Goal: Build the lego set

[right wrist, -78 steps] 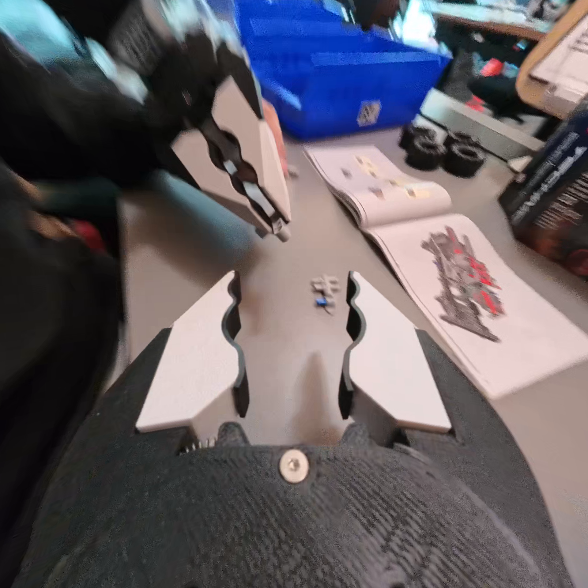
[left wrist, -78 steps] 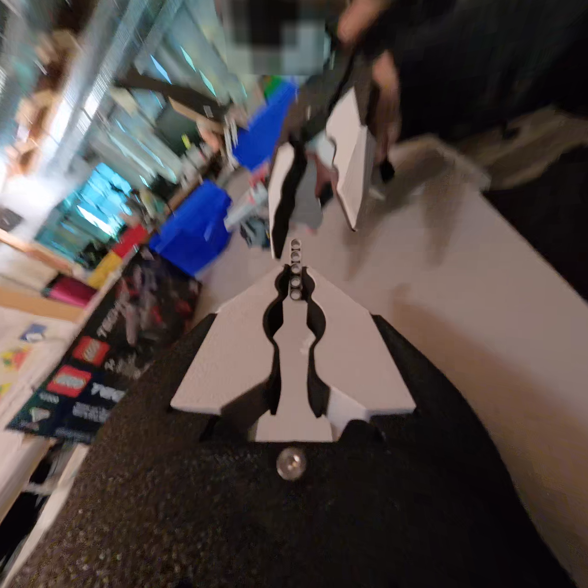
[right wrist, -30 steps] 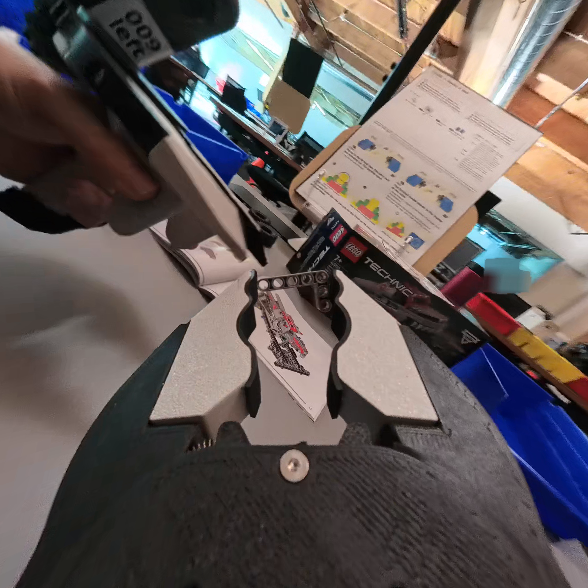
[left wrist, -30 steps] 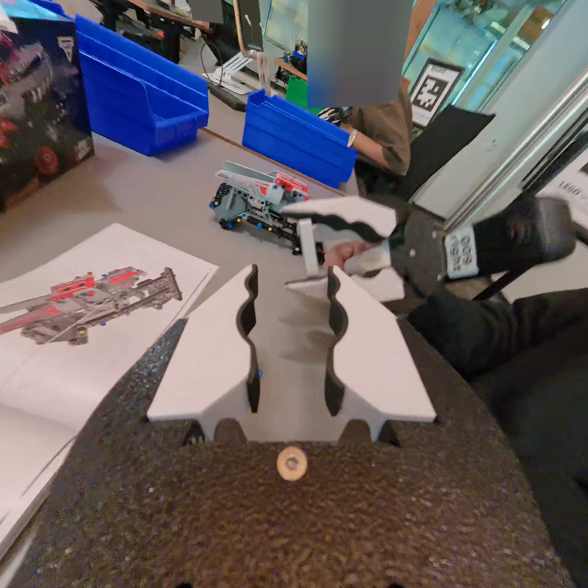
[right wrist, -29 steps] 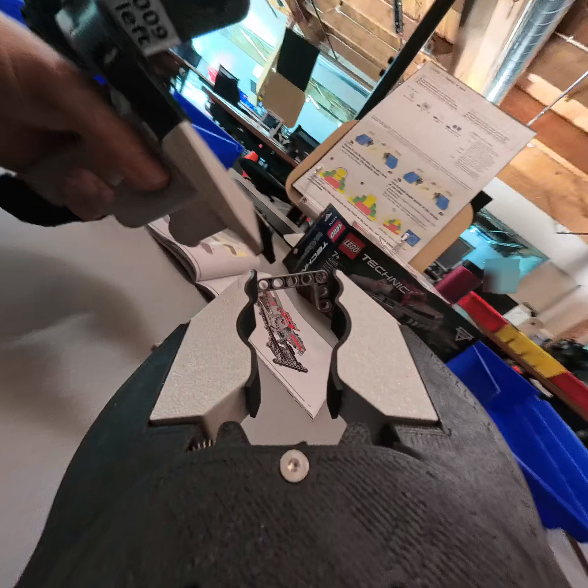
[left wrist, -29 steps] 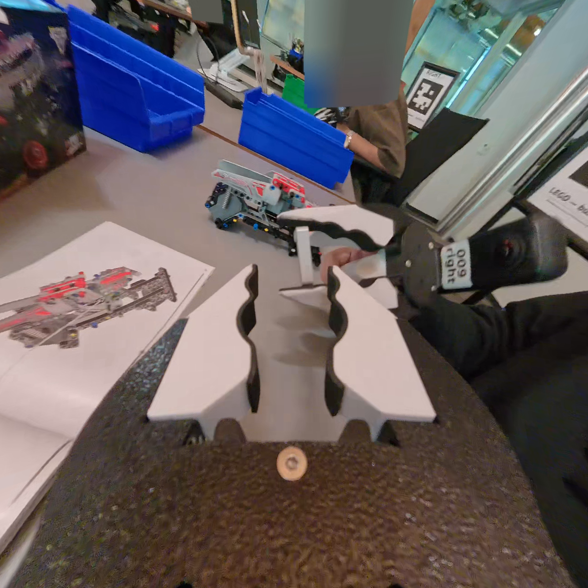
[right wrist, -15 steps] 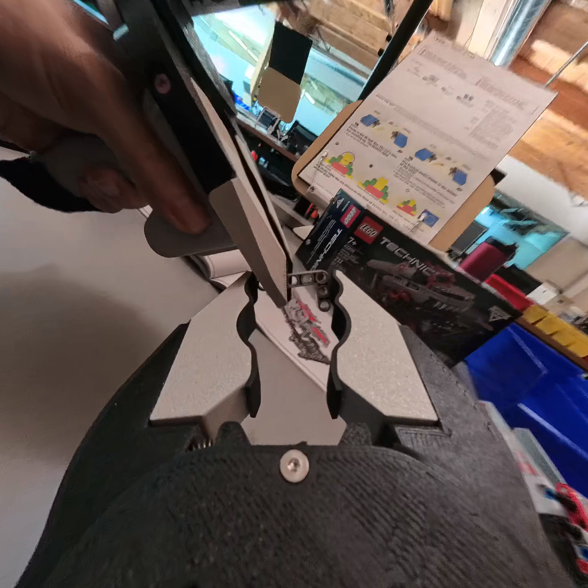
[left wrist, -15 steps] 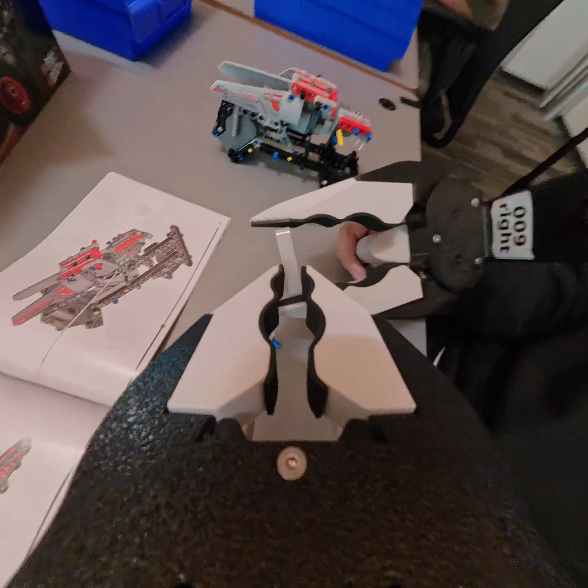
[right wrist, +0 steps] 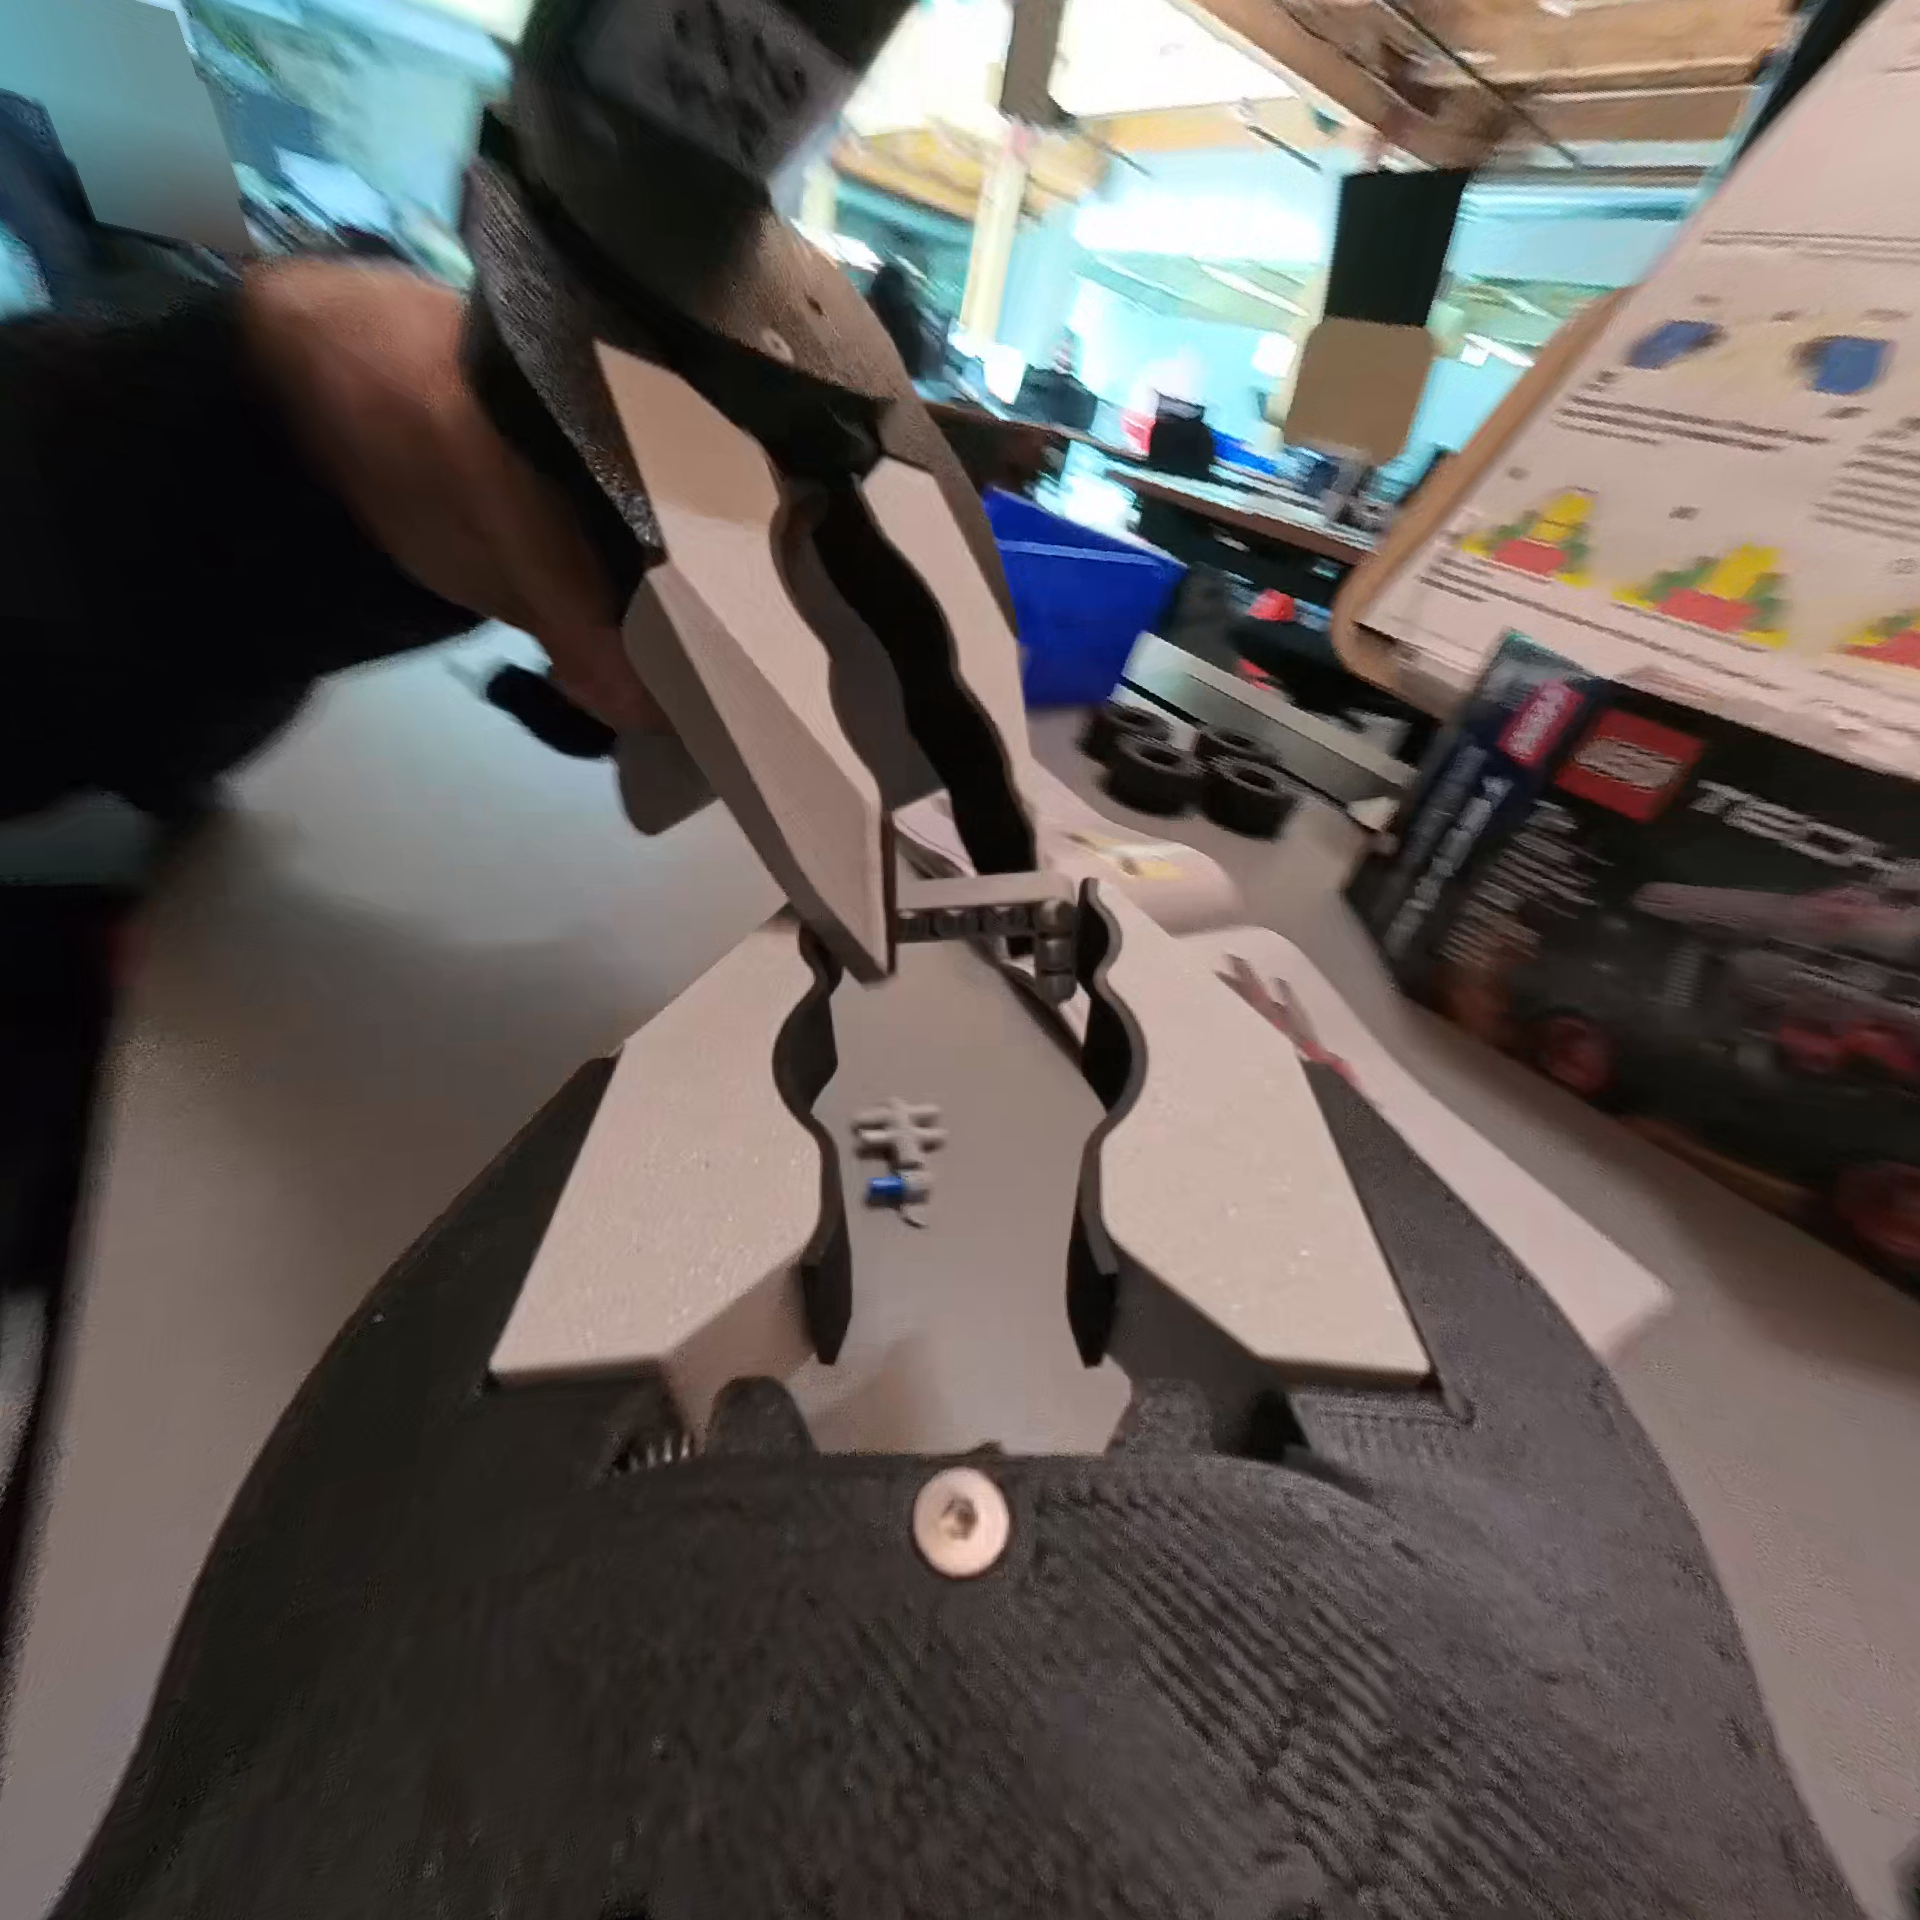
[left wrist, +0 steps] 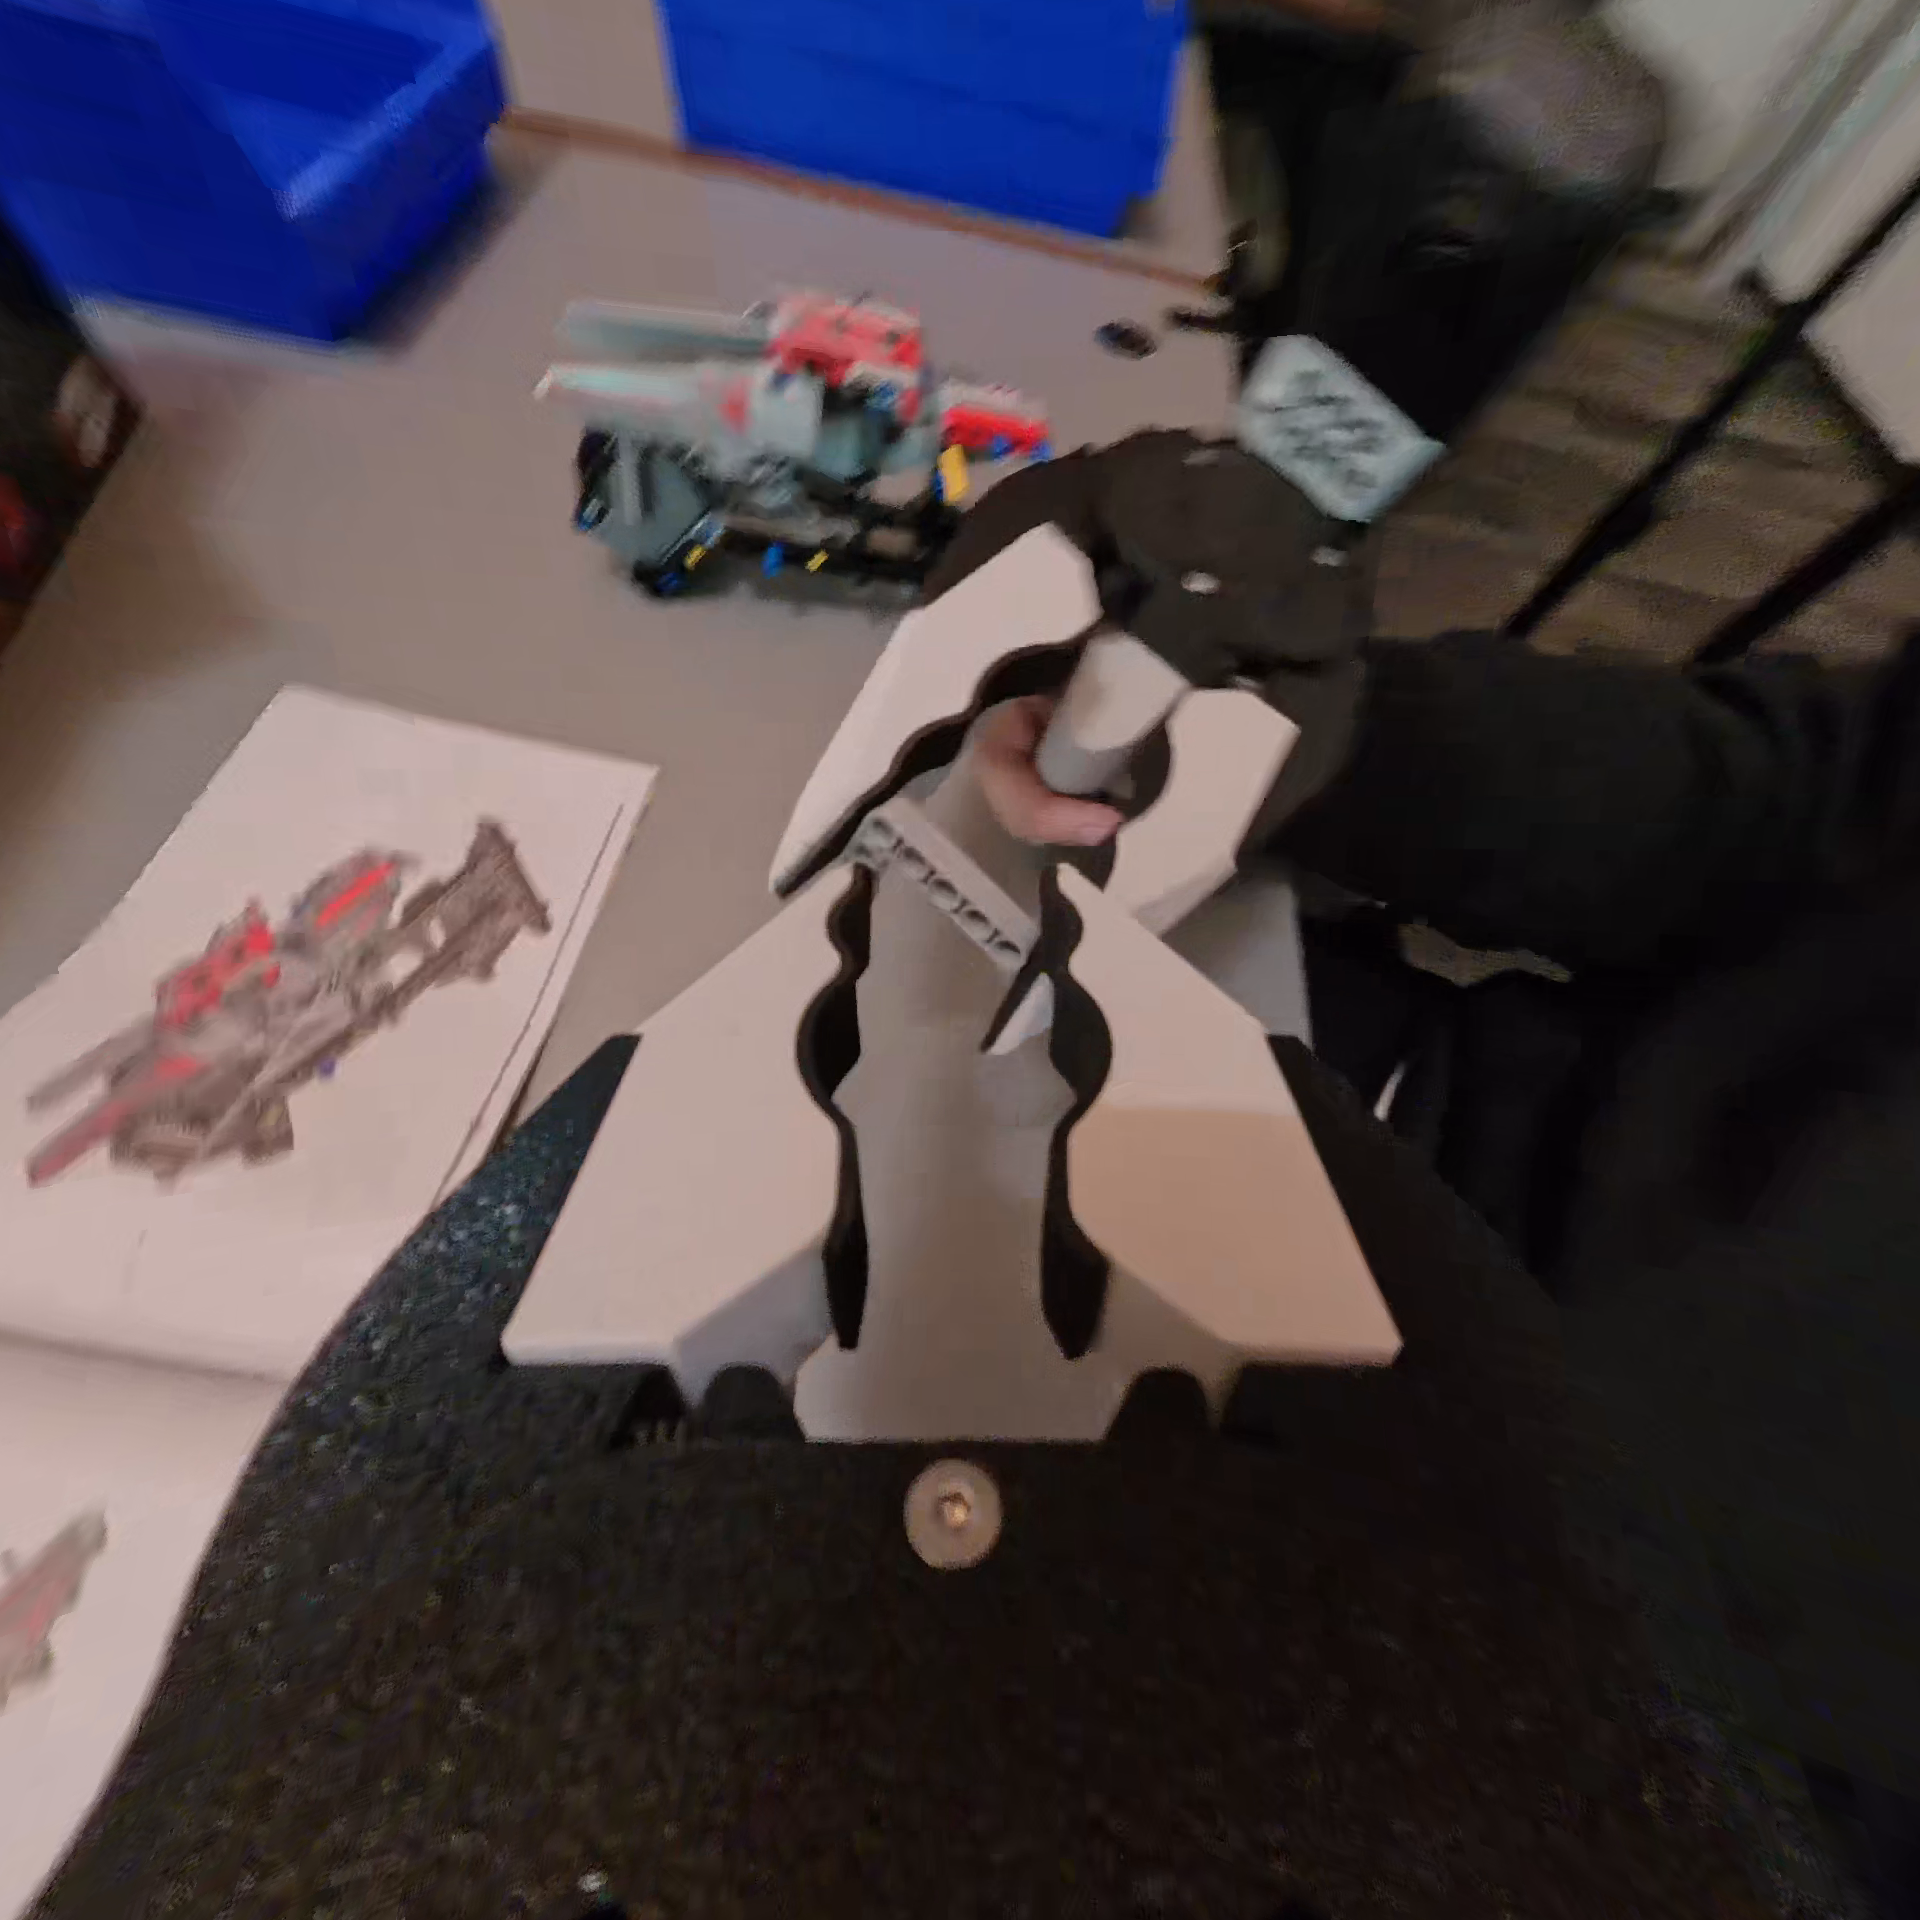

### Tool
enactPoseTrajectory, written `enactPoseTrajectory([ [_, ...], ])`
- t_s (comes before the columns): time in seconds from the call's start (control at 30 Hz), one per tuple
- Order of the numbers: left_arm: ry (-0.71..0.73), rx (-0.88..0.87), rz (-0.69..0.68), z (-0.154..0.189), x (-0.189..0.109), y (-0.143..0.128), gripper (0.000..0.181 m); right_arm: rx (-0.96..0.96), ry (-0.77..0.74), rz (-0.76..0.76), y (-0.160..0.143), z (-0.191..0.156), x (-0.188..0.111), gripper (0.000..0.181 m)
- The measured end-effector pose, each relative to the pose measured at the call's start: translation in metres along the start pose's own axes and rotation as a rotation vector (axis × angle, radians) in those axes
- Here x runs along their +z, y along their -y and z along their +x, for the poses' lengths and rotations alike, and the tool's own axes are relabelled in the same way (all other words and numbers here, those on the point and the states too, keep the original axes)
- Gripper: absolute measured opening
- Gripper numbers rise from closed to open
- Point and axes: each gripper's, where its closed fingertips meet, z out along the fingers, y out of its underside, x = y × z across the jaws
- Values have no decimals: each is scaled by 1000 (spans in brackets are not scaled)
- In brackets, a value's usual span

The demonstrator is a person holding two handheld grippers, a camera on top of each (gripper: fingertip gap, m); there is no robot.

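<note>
A grey L-shaped beam with holes (right wrist: pixel 971 920) spans the tips of my right gripper (right wrist: pixel 945 920), which is shut on it lengthwise above the table. My left gripper (left wrist: pixel 951 891) is partly open. Its fingertips stand on either side of the same beam (left wrist: pixel 956 899), which lies slanted across its gap; I cannot tell if they touch it. In the right wrist view one left finger (right wrist: pixel 769 727) comes down from the upper left and covers the beam's left end. In the left wrist view a right finger (left wrist: pixel 935 675) reaches in from the upper right. A part-built grey and red model (left wrist: pixel 790 457) stands farther back.
An open instruction booklet (left wrist: pixel 312 987) lies at the left. A small grey part (right wrist: pixel 899 1132) and a blue pin (right wrist: pixel 888 1190) lie on the table under my right gripper. Black tyres (right wrist: pixel 1195 779), the set's box (right wrist: pixel 1662 904) and blue bins (left wrist: pixel 239 135) stand around. Only a small space, under 4 cm, lies between the two pairs of fingers.
My left gripper's jaws have widened from a narrow pinch on the beam's end. Both grippers have tilted, still meeting at the beam. The right gripper still holds the beam.
</note>
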Motion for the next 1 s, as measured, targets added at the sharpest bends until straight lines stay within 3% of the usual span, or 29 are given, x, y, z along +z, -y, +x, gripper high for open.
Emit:
enactPoseTrajectory([
  [0.13,14,343,129,12,-32,16,34,239,248,142,21,-13,-24,44],
  [0.23,209,722,141,7,-40,17,31,347,334,218,32,-15,-37,44],
  [0.33,443,1073,172,9,-32,17,34,375,399,214,33,-23,-37,44],
  [0.47,517,1330,132,25,-10,1,36,344,501,136,27,-44,-35,44],
  [0.7,576,1489,122,36,0,-1,6,333,583,73,18,-59,-38,44],
  [1.0,695,1498,33,29,2,0,4,346,543,54,15,-52,-36,44],
])
